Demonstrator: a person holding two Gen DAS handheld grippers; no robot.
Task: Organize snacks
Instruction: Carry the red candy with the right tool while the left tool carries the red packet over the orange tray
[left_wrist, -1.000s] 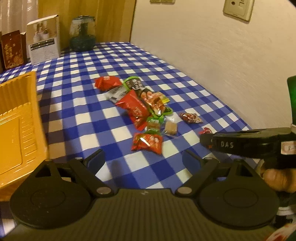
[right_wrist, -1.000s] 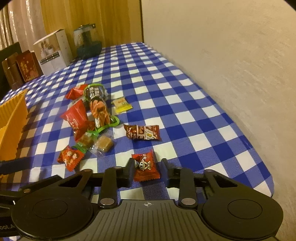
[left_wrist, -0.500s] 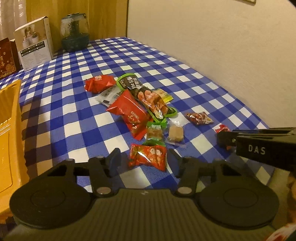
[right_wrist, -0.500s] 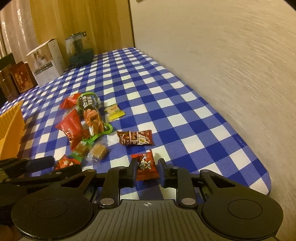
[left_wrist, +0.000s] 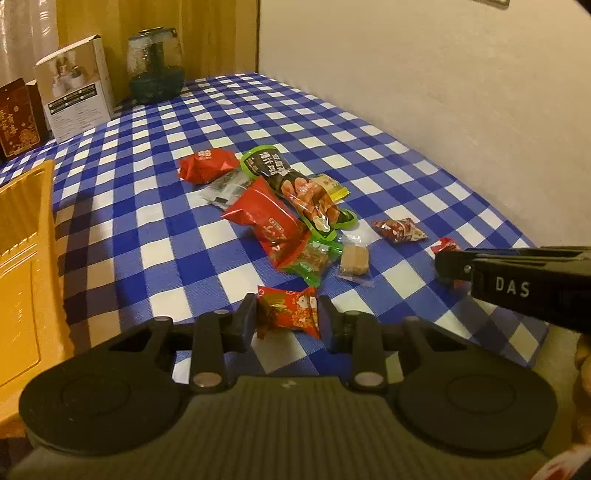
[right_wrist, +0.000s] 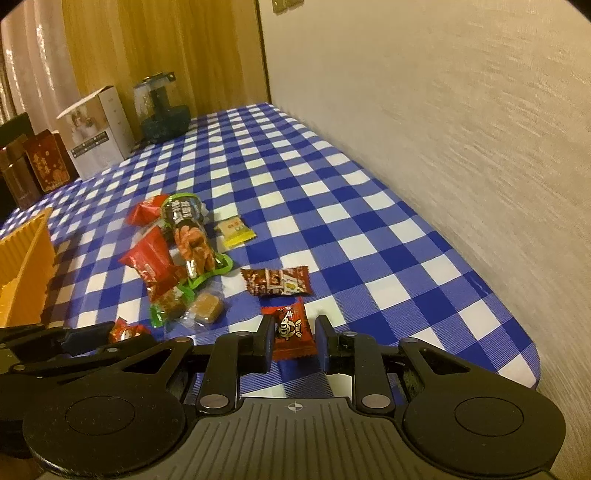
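We hold two grippers low over a counter (left_wrist: 155, 229) covered in blue and white check. At the bottom centre of the left wrist view our left gripper (left_wrist: 287, 317) has just been closing its jaws, and they now press from both sides on a red cartoon-print snack packet (left_wrist: 290, 312) that lies on the cloth. In the right wrist view our right gripper (right_wrist: 294, 336) has its jaws clamped on a red candy packet with a round face (right_wrist: 291, 328), at the near edge of the counter. The remaining snacks lie in a loose pile above both grippers, toward the middle of each frame: a long green-rimmed packet (left_wrist: 295, 192) resting partly over a large red bag (left_wrist: 266, 221), a second red bag (left_wrist: 207, 166) behind them, a clear-wrapped brown block (left_wrist: 354, 258), a yellow wafer packet (right_wrist: 234, 229) and a dark red patterned candy (right_wrist: 277, 281) just beyond the right jaws. An orange basket (left_wrist: 26, 258) stands at the left edge. At the upper left, by the wall, stand a white box (left_wrist: 75, 92), red boxes (left_wrist: 18, 118) and a glass jar (left_wrist: 155, 66).
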